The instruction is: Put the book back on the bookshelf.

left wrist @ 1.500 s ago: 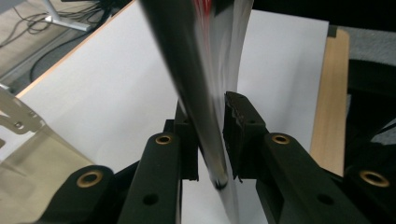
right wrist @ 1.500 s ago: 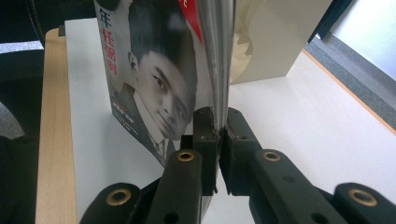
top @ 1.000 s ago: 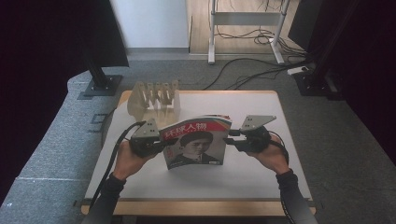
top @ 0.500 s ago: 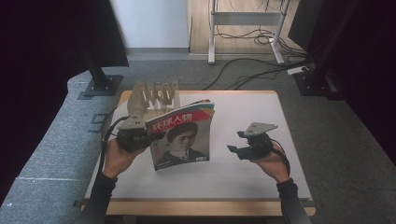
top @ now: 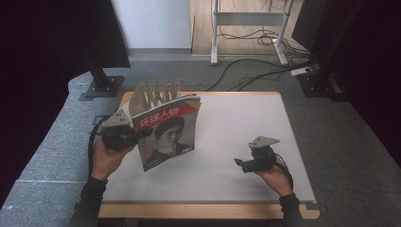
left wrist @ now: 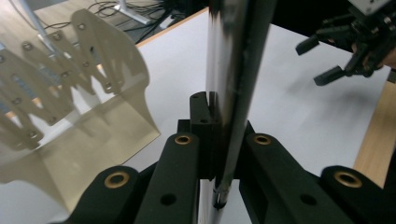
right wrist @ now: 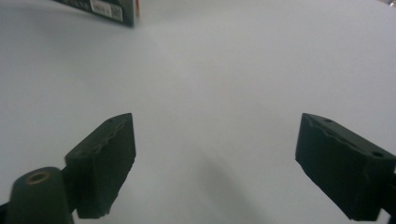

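Observation:
A magazine [top: 168, 132] with a red title band and a portrait cover stands tilted above the table's left side. My left gripper [top: 137, 137] is shut on its left edge. In the left gripper view the magazine [left wrist: 233, 70] shows edge-on, clamped between my left gripper's [left wrist: 219, 126] jaws. My right gripper [top: 241, 164] sits low over the table at the right, apart from the magazine. Its jaws have just been opening and nothing is between them. In the right gripper view the right gripper [right wrist: 215, 158] stands wide over bare white table, with the magazine's lower corner [right wrist: 112, 11] at the top left.
A wooden slotted rack [top: 156, 93] stands at the table's back left, just behind the magazine; the rack [left wrist: 79, 93] is close on the left in the left gripper view. The white table top [top: 236, 123] has a wooden front edge. Floor cables and stands lie beyond.
The right gripper let go of the magazine's right edge, opened and sank toward the table. The left gripper carried the magazine leftward, closer to the rack.

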A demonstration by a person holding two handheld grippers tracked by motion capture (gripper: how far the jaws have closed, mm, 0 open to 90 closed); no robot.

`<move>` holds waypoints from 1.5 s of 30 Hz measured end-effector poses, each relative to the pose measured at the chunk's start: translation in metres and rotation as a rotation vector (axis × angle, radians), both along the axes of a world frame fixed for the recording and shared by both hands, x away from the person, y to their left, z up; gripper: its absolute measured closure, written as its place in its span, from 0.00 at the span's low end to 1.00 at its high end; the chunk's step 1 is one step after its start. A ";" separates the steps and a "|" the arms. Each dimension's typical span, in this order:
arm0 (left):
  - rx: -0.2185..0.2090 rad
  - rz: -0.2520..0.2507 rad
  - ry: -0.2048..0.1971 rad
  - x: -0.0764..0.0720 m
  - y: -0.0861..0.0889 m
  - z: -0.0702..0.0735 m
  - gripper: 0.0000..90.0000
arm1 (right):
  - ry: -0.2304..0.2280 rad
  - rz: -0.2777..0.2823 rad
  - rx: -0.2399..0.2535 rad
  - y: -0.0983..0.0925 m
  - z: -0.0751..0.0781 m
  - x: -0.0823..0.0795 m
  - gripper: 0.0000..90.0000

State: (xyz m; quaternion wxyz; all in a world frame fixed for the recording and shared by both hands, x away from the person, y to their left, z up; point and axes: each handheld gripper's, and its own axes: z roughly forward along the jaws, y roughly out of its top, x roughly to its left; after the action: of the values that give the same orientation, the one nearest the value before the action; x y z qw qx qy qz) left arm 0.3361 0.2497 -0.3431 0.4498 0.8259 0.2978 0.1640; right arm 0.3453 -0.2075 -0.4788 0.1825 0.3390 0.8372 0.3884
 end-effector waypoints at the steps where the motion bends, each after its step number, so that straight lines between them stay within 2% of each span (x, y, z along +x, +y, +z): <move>1: -0.001 0.008 0.000 0.000 0.002 0.001 0.97 | 0.004 -0.011 -0.004 -0.001 -0.003 -0.001 0.11; 7: 0.003 0.059 -0.006 -0.002 0.016 0.003 0.97 | 0.030 -0.048 -0.005 -0.007 -0.022 -0.005 0.00; 20: 0.011 0.159 -0.011 -0.005 0.046 0.011 0.97 | 0.053 -0.113 -0.002 -0.016 -0.048 -0.011 0.00; 27: -0.007 0.213 -0.004 -0.006 0.064 0.014 0.97 | 0.072 -0.127 -0.015 -0.019 -0.056 -0.009 0.00; 37: -0.021 0.309 -0.005 -0.008 0.091 0.023 0.97 | 0.090 -0.127 -0.023 -0.019 -0.057 -0.008 0.00; 40: -0.026 0.342 -0.004 -0.003 0.097 0.022 0.97 | 0.092 -0.128 -0.022 -0.019 -0.057 -0.008 0.00; 45: -0.031 0.370 -0.003 0.010 0.096 0.020 0.97 | 0.094 -0.129 -0.022 -0.019 -0.057 -0.008 0.00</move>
State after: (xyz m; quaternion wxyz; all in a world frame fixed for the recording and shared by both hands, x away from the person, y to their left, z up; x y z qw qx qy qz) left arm 0.3460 0.3453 -0.3233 0.4249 0.7499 0.4465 0.2405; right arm 0.3377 -0.2260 -0.5363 0.1713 0.4079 0.8256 0.3504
